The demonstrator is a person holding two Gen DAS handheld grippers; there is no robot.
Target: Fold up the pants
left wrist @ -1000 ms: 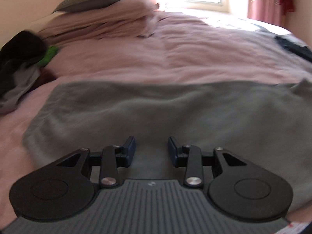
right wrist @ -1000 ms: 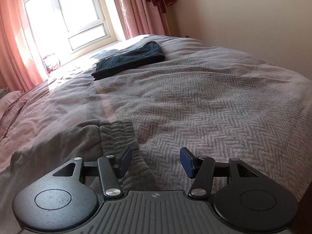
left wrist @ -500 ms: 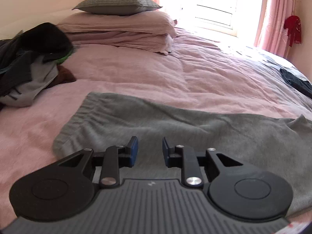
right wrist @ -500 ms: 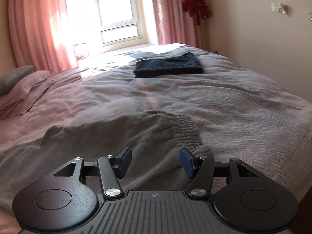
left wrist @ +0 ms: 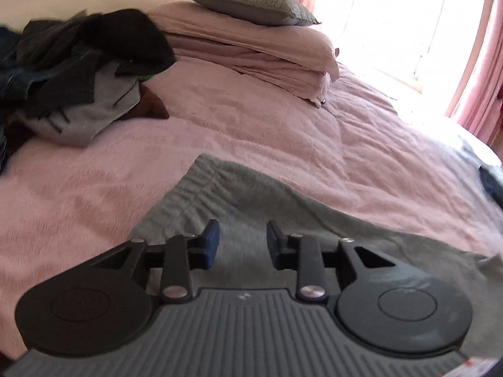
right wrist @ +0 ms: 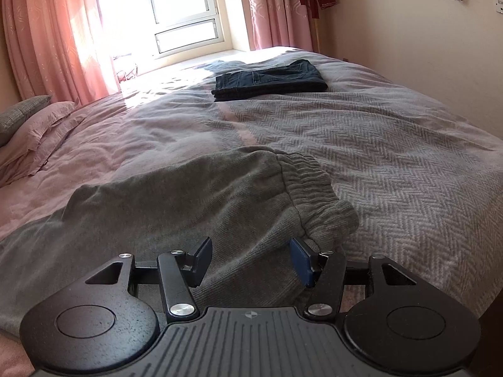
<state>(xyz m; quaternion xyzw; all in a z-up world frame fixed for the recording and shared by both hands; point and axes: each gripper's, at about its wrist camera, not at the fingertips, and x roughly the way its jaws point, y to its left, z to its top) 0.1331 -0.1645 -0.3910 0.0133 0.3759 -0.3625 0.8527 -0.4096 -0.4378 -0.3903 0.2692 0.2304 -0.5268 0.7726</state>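
Grey sweatpants (left wrist: 251, 194) lie stretched across the bed. One elastic-banded end (left wrist: 191, 194) sits just ahead of my left gripper (left wrist: 242, 242), whose jaws are opening; nothing is pinched between them and the cloth lies under the fingers. In the right wrist view the pants (right wrist: 188, 194) run off to the left. Their other gathered elastic end (right wrist: 308, 185) bunches up beside the right finger. My right gripper (right wrist: 251, 257) stands open wide over the cloth, and its blue pads do not press on it.
A heap of dark and grey clothes (left wrist: 78, 72) lies at the left, near stacked pillows (left wrist: 251, 40). Folded dark jeans (right wrist: 270, 78) rest far back by the window. The pink duvet (left wrist: 283, 132) and a grey herringbone blanket (right wrist: 393, 144) cover the bed; its edge (right wrist: 490, 282) is close on the right.
The left view has swung and rolled, so the pants' elastic end now lies right ahead; its jaws narrowed, then widened. The right view moved along the pants until the gathered band lay beside its right finger.
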